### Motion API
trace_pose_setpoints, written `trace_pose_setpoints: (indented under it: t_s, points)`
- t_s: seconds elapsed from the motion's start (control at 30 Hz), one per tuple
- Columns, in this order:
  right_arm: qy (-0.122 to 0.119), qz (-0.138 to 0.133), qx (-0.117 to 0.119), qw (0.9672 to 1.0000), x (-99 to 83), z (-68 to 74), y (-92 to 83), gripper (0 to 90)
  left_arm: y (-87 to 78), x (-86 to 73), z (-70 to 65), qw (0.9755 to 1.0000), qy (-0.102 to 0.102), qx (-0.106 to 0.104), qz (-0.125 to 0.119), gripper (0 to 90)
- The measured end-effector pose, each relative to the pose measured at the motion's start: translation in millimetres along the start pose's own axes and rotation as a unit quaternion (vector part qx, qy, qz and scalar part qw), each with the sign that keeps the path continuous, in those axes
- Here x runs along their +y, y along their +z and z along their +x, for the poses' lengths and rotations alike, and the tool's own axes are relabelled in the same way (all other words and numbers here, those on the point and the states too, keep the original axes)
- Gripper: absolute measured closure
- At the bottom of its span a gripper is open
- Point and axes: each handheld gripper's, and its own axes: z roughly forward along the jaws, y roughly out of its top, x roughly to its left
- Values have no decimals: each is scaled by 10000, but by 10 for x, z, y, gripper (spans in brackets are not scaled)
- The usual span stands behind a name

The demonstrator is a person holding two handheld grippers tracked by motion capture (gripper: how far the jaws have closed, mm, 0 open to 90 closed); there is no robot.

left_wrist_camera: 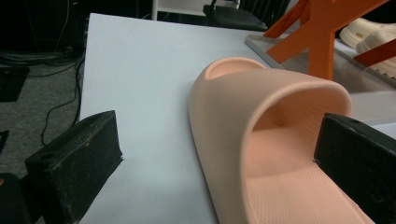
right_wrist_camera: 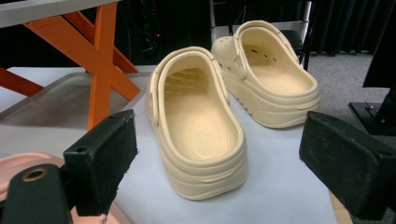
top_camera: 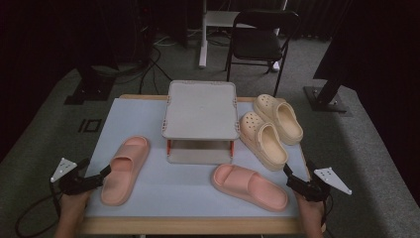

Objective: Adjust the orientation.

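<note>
Pink slides (top_camera: pixel 125 170); cream clogs (top_camera: pixel 263 140); seemingly grey rack (top_camera: pixel 200 109).

The person's forearms are bare, with no sleeve in sight. Each hand carries a black handheld tool: the left gripper (top_camera: pixel 106 172) and the right gripper (top_camera: pixel 287 170). Both bear a light grey three-cornered plate on top, dotted with small dark marks. A black cable trails from the left one in a loop over the grey carpet. Seen close in the gripper views, the jaws are blocky black pads with a rough, matte face, and a brass-coloured ringed hole sits at the base of the right gripper.
</note>
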Motion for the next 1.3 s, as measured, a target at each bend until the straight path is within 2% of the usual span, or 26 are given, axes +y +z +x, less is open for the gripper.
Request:
trace_pose_setpoints:
  t_s: [0.1, 0.27, 0.33, 0.4, 0.5, 0.57, 0.6, 0.7, 0.9, 1.03, 1.2, 1.3]
  points:
    - [-9, 12, 39, 10000, -2, 18, 2, 108, 103, 46, -22, 9999, 105, -40, 81, 4]
    - [-13, 48, 81, 10000, -12, 18, 7, 108, 203, 65, -38, 9997, 169, -108, 169, 14]
    - [-9, 76, 76, 9999, -16, 13, 12, 108, 271, 68, -49, 9991, 266, -149, 309, 15]
    - [-7, 69, 95, 9999, -19, 11, 17, 108, 290, 65, -50, 9989, 286, -131, 336, 57]
    - [-13, 89, 101, 9999, -22, 13, 21, 108, 356, 58, -49, 9981, 333, -178, 494, 73]
    - [-27, 98, 104, 9999, -24, 14, 22, 108, 379, 60, -53, 9977, 360, -189, 551, 152]
    - [-22, 107, 116, 9999, -24, 15, 22, 108, 385, 62, -56, 9974, 368, -231, 576, 155]
    - [-13, 111, 115, 9999, -24, 11, 21, 108, 405, 54, -82, 9964, 518, -187, 651, 321]
    - [-3, 122, 95, 9999, -21, 5, 26, 108, 422, 56, -89, 9971, 515, -79, 555, 541]
    - [-33, 136, 80, 9999, -25, 9, 47, 108, 427, 55, -126, 9965, 661, 3, 516, 642]
    - [-307, 249, -72, 9992, -61, 55, 110, 107, 427, 55, -155, 9955, 767, 270, 490, 709]
    - [-335, 227, 32, 9992, -59, 65, 104, 107, 412, 60, -176, 9946, 847, 378, 466, 747]
